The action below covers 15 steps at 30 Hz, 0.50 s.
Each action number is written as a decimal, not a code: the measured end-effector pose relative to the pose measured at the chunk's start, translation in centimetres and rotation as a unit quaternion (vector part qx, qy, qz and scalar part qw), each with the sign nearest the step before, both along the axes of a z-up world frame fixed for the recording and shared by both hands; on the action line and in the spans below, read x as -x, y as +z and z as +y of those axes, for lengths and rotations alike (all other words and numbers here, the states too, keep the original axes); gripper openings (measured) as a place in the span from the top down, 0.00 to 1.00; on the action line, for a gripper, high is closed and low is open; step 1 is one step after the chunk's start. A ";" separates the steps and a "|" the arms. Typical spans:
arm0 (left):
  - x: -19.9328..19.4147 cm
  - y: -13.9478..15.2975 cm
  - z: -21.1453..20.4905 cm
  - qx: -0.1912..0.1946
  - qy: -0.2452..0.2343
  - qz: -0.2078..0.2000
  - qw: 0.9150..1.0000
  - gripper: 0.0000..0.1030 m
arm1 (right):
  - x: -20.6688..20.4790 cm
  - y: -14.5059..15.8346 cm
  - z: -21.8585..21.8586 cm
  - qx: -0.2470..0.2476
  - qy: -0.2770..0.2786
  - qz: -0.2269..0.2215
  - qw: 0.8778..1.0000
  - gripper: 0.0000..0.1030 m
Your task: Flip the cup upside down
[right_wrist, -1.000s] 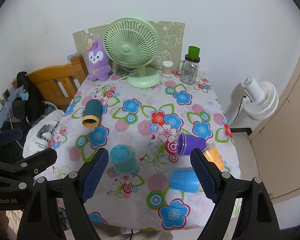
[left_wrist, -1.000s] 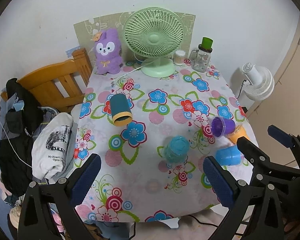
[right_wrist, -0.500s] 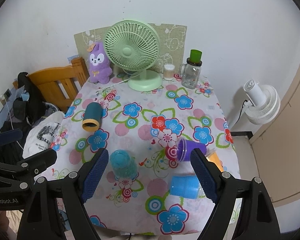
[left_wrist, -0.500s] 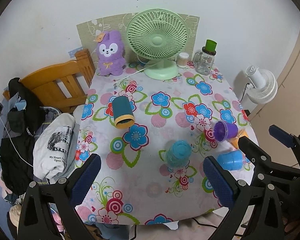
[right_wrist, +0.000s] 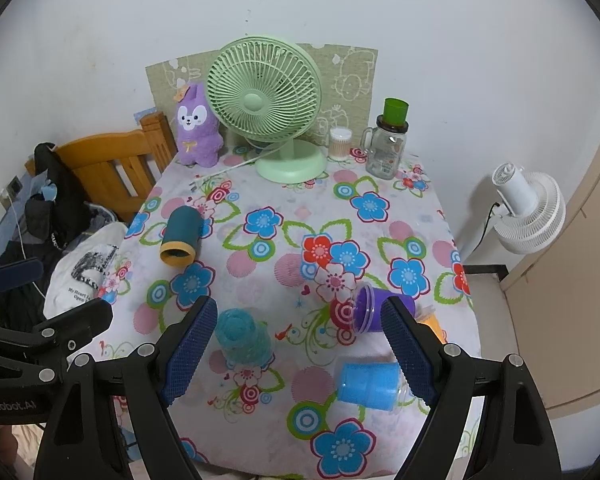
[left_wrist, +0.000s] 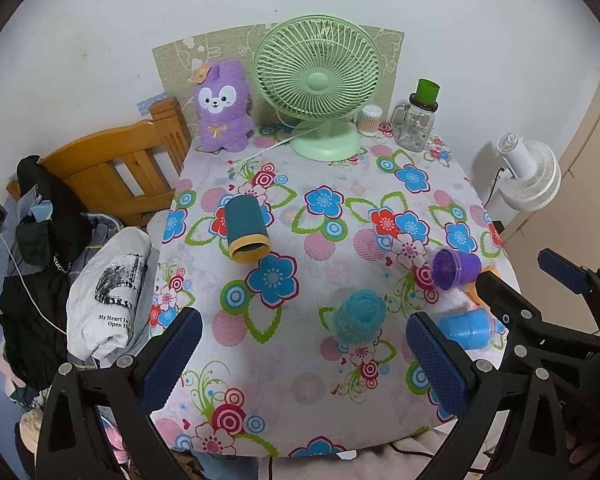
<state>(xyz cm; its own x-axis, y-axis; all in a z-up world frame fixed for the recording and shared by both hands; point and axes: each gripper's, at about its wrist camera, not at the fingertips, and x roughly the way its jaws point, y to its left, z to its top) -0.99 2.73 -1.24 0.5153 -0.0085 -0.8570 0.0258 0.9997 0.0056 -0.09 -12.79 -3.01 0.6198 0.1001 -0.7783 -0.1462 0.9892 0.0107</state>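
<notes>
Left tongs: the left tongs (left_wrist: 304, 356) hang wide open above the near edge of the bench (left_wrist: 340, 184), holding nothing.
Right tongs: the right tongs (right_wrist: 300, 354) are also spread wide and empty, above the near right part of the bench.
Cups: five lie or stand on the flowered cloth. The teal textured cup (right_wrist: 242, 340) stands near the middle front, apparently base up, though I cannot be sure. The blue cup (right_wrist: 368, 386) lies on its side at the near right. The purple cup (right_wrist: 370, 314) lies on its side just beyond it, mouth facing left. An orange cup (right_wrist: 432, 322) is half hidden behind the purple one. The dark green cup (right_wrist: 180, 236) with a yellow rim lies on its side, well apart at the left.
Likely target: which cup is meant is unclear; the blue or purple one sits closest to the right tongs.
Doing it well: come down with the pads on either side of the cup's wall, across its round body, not its ends. Close gently, since thin plastic may squash or roll away. Lift clear of the cloth before turning the wrist, then set the rim flat down.
Watch for: the purple and orange cups are close together, so a wide approach could knock one off the right edge.
</notes>
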 end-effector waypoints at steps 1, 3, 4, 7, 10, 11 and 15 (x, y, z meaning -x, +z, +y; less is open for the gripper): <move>-0.1 0.0 0.0 0.000 0.000 0.001 1.000 0.00 | -0.2 -0.1 -0.1 0.000 0.000 0.001 1.000 0.17; -0.4 -0.1 -0.1 -0.001 -0.001 0.002 1.000 0.00 | -0.7 -0.3 -0.2 -0.001 -0.001 0.003 1.000 0.17; -0.5 -0.2 -0.1 -0.001 -0.001 0.003 1.000 0.00 | -0.8 -0.4 -0.2 -0.001 -0.002 0.004 1.000 0.17; -0.9 -0.3 -0.2 -0.001 -0.003 0.006 1.000 0.00 | -1.3 -0.5 -0.2 0.000 -0.003 0.006 1.000 0.17; -1.3 -0.3 -0.3 -0.002 -0.004 0.006 1.000 0.00 | -1.6 -0.6 -0.3 0.002 -0.003 0.007 1.000 0.17; -1.3 -0.3 -0.4 -0.001 -0.003 0.006 1.000 0.00 | -1.5 -0.6 -0.4 0.002 -0.003 0.007 1.000 0.17; -1.5 -0.3 -0.5 -0.002 -0.003 0.008 1.000 0.00 | -1.8 -0.8 -0.5 0.003 -0.002 0.008 1.000 0.17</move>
<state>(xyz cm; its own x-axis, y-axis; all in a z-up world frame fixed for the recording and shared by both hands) 0.50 2.25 -1.58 0.5020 -0.0089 -0.8648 0.0317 0.9995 0.0082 1.71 -13.33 -3.77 0.6069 0.0932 -0.7893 -0.1428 0.9897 0.0071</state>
